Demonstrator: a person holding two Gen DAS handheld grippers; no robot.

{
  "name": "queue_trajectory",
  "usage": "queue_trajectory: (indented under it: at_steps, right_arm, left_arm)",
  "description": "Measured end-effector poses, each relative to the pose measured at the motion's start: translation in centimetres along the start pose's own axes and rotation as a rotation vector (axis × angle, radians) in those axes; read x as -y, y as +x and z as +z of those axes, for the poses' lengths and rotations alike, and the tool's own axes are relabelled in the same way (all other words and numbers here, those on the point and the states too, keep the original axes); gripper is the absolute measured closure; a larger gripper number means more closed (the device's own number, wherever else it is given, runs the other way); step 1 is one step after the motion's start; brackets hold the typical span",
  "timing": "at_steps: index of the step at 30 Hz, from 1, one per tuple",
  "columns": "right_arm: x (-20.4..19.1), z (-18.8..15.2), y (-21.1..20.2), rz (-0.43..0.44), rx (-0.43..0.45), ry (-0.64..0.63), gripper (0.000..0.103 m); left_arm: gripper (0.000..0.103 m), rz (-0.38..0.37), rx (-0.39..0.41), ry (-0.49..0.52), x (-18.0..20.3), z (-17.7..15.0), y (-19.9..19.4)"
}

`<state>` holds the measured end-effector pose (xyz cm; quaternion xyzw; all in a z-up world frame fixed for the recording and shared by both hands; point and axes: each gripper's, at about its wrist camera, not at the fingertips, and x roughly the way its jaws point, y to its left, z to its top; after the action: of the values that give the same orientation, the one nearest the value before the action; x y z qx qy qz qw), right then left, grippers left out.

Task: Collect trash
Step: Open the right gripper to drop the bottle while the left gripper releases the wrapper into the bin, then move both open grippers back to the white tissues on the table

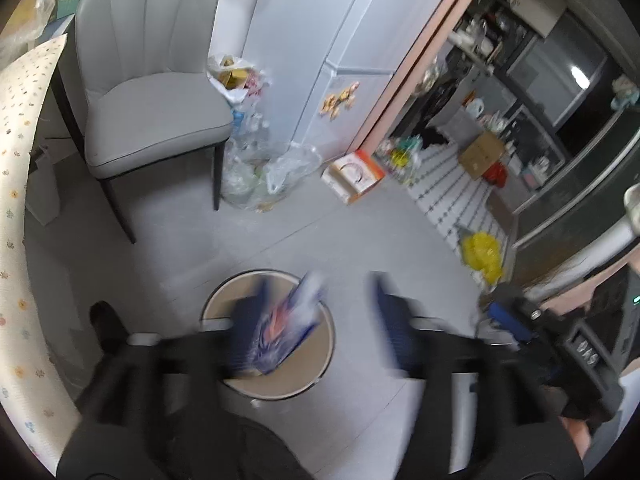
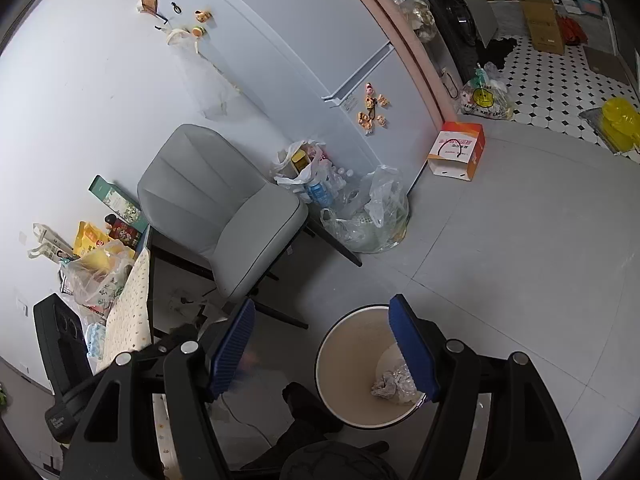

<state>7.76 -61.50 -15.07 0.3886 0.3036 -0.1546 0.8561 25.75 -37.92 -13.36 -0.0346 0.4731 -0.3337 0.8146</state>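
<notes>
In the left wrist view a round white trash bin (image 1: 326,330) stands on the floor right below my left gripper (image 1: 316,320). Its jaws are wide open and blurred. A blue and white wrapper (image 1: 286,326) is in the air against the left finger (image 1: 246,334), over the bin's mouth. In the right wrist view the same bin (image 2: 340,344) holds a crumpled clear wrapper (image 2: 390,384). My right gripper (image 2: 324,352) is open and empty above the bin's left rim. It also shows at the right of the left wrist view (image 1: 516,316).
A grey chair (image 2: 224,216) stands left of the bin by the wall. Clear plastic bags of bottles (image 2: 360,216) lie by the fridge (image 2: 320,40). An orange and white box (image 2: 456,150) sits on the floor. A table with a flowered cloth (image 2: 128,312) is at left. The person's dark shoe (image 2: 308,404) is beside the bin.
</notes>
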Motion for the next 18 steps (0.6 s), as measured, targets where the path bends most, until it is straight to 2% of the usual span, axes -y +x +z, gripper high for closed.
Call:
queue_trajectory:
  at_steps: [3, 5, 7, 10, 13, 18]
  right_arm:
    - [-0.3, -0.2, 0.3, 0.006, -0.013, -0.003, 0.034]
    - [-0.7, -0.3, 0.4, 0.03, -0.025, 0.0, 0.034]
    - [-1.4, -0.5, 0.4, 0.038, -0.027, -0.011, 0.033]
    - [-2.5, -1.0, 0.3, 0.043, -0.023, -0.036, 0.026]
    - [-3.9, -1.3, 0.2, 0.053, -0.021, -0.065, 0.024]
    - [-7.4, -2.2, 0.3, 0.064, -0.011, -0.139, 0.02]
  left_arm:
    - [0.029, 0.016, 0.023, -0.001, -0.2, 0.1, -0.7]
    - [0.016, 0.021, 0.043, -0.022, -0.8, 0.3, -1.6]
    - [0.009, 0.047, 0.079, -0.027, -1.2, 0.4, -2.7]
    - [0.006, 0.073, 0.114, -0.04, -1.9, 0.5, -4.6]
    - [0.006, 0.098, 0.153, -0.06, -2.6, 0.4, -6.7]
    - [0.006, 0.097, 0.202, -0.078, -4.1, 0.1, -9.9]
